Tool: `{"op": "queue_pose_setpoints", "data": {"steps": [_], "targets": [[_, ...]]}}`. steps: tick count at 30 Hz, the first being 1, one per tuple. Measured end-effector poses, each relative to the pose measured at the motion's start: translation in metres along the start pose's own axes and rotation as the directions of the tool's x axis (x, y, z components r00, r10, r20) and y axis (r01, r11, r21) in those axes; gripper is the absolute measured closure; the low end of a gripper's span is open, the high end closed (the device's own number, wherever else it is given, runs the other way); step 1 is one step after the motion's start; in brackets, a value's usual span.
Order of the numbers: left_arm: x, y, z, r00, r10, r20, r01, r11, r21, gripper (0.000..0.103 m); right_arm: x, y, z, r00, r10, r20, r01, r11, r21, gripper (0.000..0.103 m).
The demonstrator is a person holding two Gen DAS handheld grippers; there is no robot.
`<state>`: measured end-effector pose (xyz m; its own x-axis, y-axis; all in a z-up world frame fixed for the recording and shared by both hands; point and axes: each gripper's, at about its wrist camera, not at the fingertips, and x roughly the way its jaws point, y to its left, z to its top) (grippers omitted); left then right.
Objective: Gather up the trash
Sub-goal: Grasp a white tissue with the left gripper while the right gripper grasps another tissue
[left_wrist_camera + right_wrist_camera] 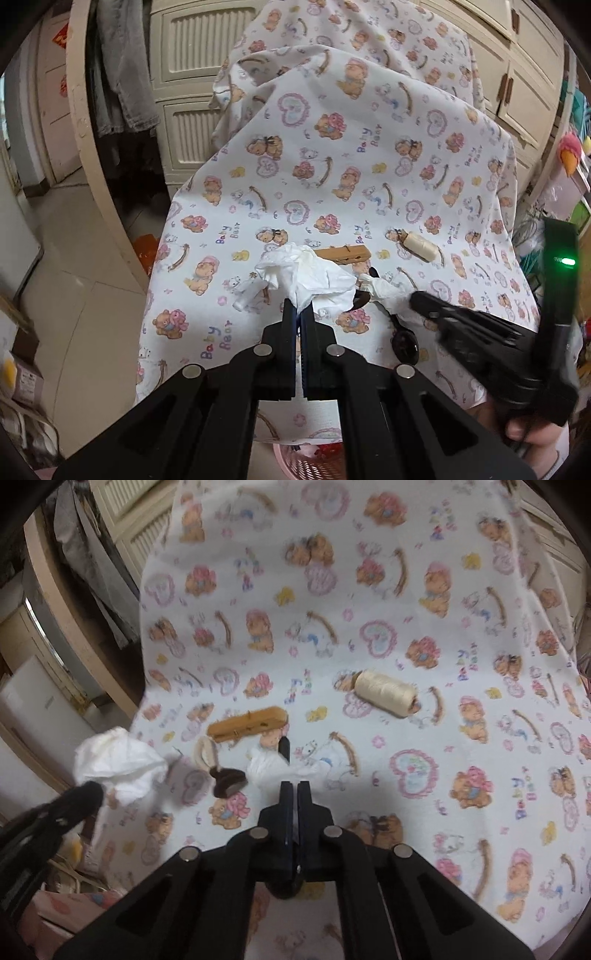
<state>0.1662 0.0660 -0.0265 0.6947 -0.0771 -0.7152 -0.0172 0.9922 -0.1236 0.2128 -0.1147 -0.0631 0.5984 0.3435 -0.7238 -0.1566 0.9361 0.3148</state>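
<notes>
My left gripper (299,308) is shut on a crumpled white tissue (310,273), pinched at its near edge. From the right wrist view the same tissue (118,764) hangs at the left gripper (88,794), near the table's left edge. My right gripper (295,786) is shut, its tips pinching a second, smaller white tissue (267,764) that lies on the bear-print cloth (406,590). In the left wrist view the right gripper (417,299) sits on that tissue (384,288), just right of the first one.
A wooden clothespin (247,725), a cream thread spool (386,692) and a brown-and-cream soft item (225,779) lie on the cloth. A small white scrap (245,297) lies left of my left gripper. A pink basket (306,461) stands below the table's near edge.
</notes>
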Motion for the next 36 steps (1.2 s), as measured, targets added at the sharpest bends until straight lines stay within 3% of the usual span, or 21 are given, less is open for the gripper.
{"op": "queue_pose_setpoints", "data": {"steps": [5,10,12,14,17,27,30,32,33,34,36], "targets": [[-0.002,-0.003,-0.001,1.0,0.004,0.007,-0.004,1.0,0.008,0.102,-0.041,-0.007,-0.001,0.997,0.01,0.078,-0.008,1.0,-0.024,0.101],[-0.001,-0.01,-0.005,1.0,0.023,0.009,-0.023,0.999,0.03,0.102,-0.053,-0.011,-0.003,0.997,0.036,0.072,-0.03,0.995,-0.092,0.1],[0.001,-0.009,-0.006,1.0,0.025,0.001,-0.025,1.0,0.018,0.102,-0.051,-0.015,-0.005,0.998,0.031,0.062,-0.025,0.995,-0.095,0.09],[0.0,-0.007,-0.004,1.0,0.029,-0.005,-0.029,1.0,-0.006,0.102,-0.045,-0.017,-0.007,0.998,0.017,0.057,-0.012,0.996,-0.086,0.067],[-0.004,-0.005,-0.002,1.0,0.022,0.007,-0.022,0.999,-0.032,0.102,-0.033,-0.013,-0.009,0.999,-0.003,0.041,0.007,0.995,-0.103,0.066],[0.005,-0.007,-0.01,0.998,0.056,-0.019,-0.055,0.997,0.05,0.102,0.002,0.005,-0.008,1.0,-0.005,-0.023,0.001,0.987,-0.163,0.063],[0.007,-0.003,-0.007,0.998,0.047,-0.028,-0.046,0.998,0.034,0.102,0.013,0.01,-0.009,0.996,-0.081,-0.034,0.073,0.98,-0.185,0.066],[0.007,-0.002,-0.006,0.999,0.035,-0.031,-0.034,0.999,0.021,0.102,0.019,0.012,-0.012,0.991,-0.116,-0.06,0.101,0.974,-0.204,0.087],[0.007,-0.002,-0.005,0.999,0.034,-0.028,-0.033,0.999,0.016,0.102,0.019,0.013,-0.014,0.993,-0.106,-0.05,0.093,0.973,-0.212,0.089],[0.007,-0.002,-0.004,0.999,0.036,-0.025,-0.036,0.999,0.014,0.102,0.02,0.012,-0.014,0.993,-0.107,-0.046,0.095,0.972,-0.216,0.097],[0.007,-0.004,-0.004,0.999,0.046,-0.02,-0.046,0.999,0.016,0.102,0.018,0.009,-0.014,0.993,-0.112,-0.034,0.103,0.975,-0.197,0.099]]}}
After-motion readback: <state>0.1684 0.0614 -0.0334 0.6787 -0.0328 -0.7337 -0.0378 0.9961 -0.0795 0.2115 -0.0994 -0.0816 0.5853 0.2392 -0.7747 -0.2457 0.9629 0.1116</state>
